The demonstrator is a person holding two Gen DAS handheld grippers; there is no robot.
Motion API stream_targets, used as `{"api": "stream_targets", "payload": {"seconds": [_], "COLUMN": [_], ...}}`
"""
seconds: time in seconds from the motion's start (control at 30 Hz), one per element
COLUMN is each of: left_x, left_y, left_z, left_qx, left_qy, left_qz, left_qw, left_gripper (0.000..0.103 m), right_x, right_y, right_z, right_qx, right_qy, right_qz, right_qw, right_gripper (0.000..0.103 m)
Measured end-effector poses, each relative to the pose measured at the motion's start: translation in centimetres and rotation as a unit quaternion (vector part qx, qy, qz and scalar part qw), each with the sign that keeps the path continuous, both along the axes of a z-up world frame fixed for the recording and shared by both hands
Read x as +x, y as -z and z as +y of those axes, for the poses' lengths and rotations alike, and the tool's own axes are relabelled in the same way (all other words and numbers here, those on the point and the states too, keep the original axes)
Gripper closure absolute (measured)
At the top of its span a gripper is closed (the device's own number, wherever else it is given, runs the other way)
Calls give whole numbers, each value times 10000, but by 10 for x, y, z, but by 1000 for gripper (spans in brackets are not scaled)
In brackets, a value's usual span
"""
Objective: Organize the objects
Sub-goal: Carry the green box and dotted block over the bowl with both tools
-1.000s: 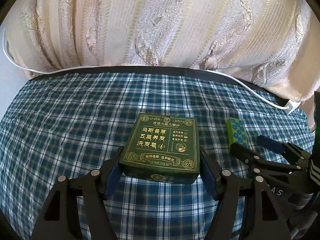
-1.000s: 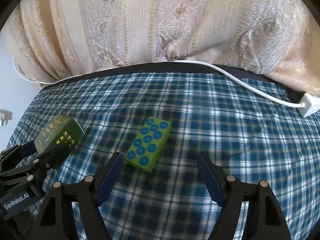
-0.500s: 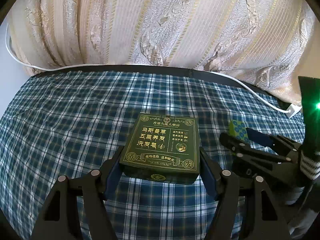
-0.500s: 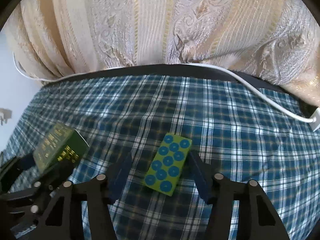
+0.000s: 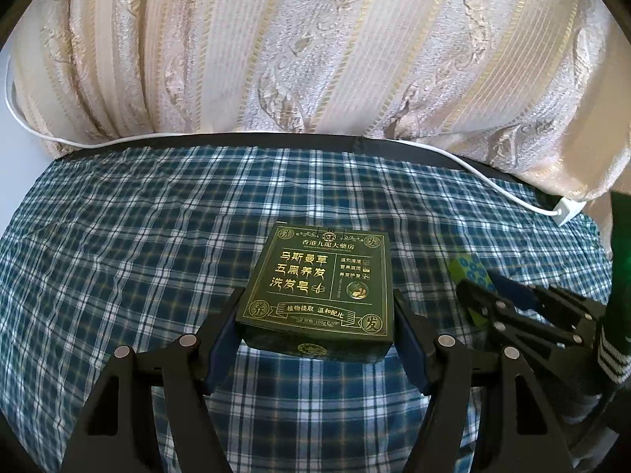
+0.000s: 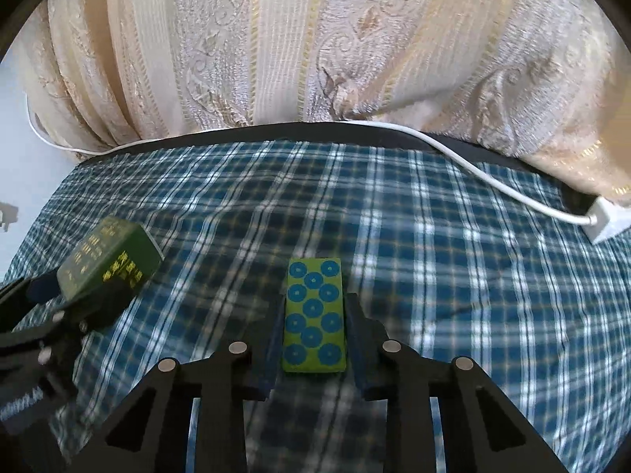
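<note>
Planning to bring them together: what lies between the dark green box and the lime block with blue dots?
Only bare checked cloth between dark green box and lime block, per right wrist view.

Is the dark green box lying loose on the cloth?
No, the left gripper has the dark green box clamped between its pads.

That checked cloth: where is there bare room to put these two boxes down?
The checked cloth is bare between the spotted green box and the white cable, and left of the dark green box toward the curtain. It is crowded where both grippers sit side by side.
</note>
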State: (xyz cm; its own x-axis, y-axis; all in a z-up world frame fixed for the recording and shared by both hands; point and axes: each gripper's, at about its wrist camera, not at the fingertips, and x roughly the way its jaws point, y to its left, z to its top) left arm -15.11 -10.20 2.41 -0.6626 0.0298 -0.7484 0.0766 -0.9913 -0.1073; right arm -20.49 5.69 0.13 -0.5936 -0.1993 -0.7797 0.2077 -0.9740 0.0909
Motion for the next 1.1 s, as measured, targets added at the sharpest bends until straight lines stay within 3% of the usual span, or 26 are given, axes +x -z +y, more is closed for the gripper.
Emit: {"api": "stream_targets", "payload": {"seconds": [0.6, 1.1], "left_x": [17, 48], "left_y": [-22, -45], "left_z": [36, 82], "left_qx": [20, -27], "left_qy": [548, 1227], "left_qz": [283, 630], "left_qw": [9981, 9904], "left_gripper": [33, 33], "right_x": [84, 146], "right_y": [-23, -41], "right_z": [53, 101], "right_qx": [-588, -897], "right_qy": [471, 1144], "right_qz": [120, 349], "right_qw": [9971, 9888], "right_gripper": [72, 72]}}
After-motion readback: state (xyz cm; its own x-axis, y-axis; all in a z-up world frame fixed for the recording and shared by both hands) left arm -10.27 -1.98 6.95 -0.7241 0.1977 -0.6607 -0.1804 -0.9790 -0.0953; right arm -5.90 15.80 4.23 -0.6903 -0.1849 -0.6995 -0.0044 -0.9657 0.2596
